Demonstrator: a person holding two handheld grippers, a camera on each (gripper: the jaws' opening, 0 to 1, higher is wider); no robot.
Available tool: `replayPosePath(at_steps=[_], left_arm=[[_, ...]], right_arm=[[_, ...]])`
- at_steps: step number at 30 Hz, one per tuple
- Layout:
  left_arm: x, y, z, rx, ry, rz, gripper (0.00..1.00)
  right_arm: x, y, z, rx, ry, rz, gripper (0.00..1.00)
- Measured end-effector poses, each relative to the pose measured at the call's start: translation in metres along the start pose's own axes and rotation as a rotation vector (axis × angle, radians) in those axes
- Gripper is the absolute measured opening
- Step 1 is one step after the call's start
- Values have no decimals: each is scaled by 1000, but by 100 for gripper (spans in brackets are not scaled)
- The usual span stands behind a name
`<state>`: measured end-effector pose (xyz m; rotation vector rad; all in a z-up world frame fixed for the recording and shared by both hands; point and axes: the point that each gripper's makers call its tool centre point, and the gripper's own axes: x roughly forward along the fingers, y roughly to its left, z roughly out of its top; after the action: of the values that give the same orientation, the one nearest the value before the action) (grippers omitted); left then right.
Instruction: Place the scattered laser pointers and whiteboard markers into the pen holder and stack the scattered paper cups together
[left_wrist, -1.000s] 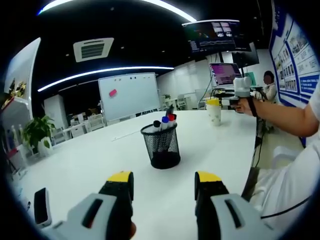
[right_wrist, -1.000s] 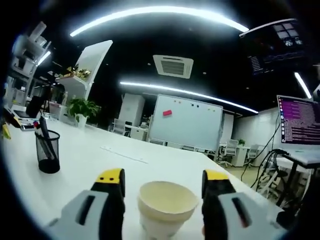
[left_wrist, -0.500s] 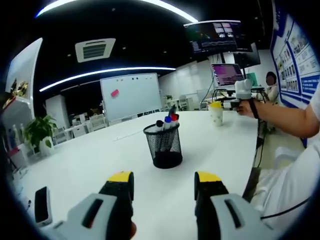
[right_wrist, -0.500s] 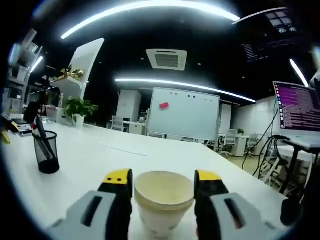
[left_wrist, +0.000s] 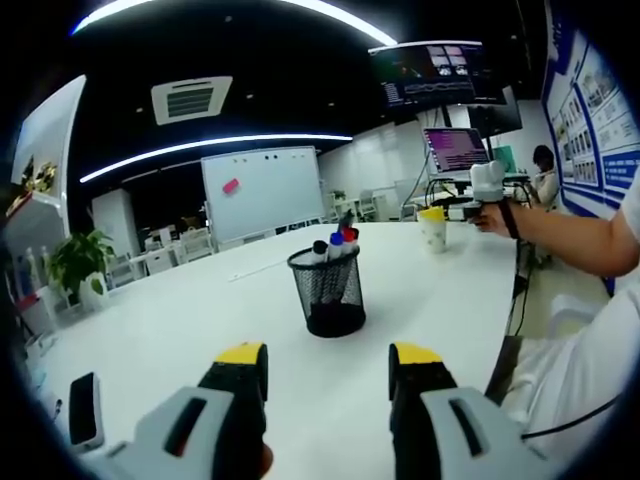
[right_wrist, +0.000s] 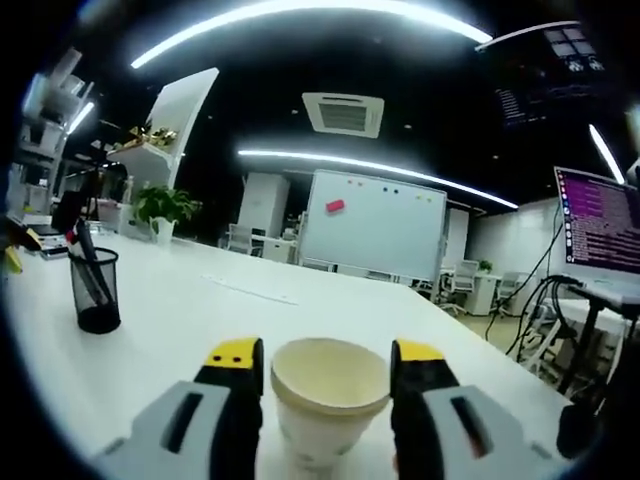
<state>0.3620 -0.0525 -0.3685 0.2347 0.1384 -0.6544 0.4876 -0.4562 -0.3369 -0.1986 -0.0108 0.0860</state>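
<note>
pen holder (left_wrist: 326, 292) on table (left_wrist: 180, 330), mid, w/ markers (left_wrist: 331, 244) in it | cup (left_wrist: 433, 228) far back R of holder, well apart, by other gripper (left_wrist: 452, 207) | small device (left_wrist: 84, 412) on table, near L edge | R view: cup (right_wrist: 328, 400) btw jaws on table; holder (right_wrist: 95, 290) far L

The left tool (left_wrist: 328, 372) has two black jaws, each capped with a yellow tip, rising out of pale grey moulded housings that carry dark slanted oval slots. The right tool (right_wrist: 328, 367) is built alike: black jaws, yellow caps, grey bodies with the same slots. Seen from the left gripper view, the right tool (left_wrist: 452, 207) has a white upper body on a dark frame. The person wears a white short sleeve (left_wrist: 630, 210), a white garment, and a dark wrist strap (left_wrist: 509, 214)
</note>
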Motion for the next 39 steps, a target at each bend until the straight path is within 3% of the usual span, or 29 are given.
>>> replayPosePath(at_steps=[7,13,39], left_arm=[[0,0,1,0,-2,2,49],[0,0,0,0,-1,1,49],[0,-1,3,6,-2,-5,49]], right_arm=[[-1,3,-1,-13,-4,8,52],[-1,4,-1,-13,-15,12,64],[4,4,-28,18,50,22,66]])
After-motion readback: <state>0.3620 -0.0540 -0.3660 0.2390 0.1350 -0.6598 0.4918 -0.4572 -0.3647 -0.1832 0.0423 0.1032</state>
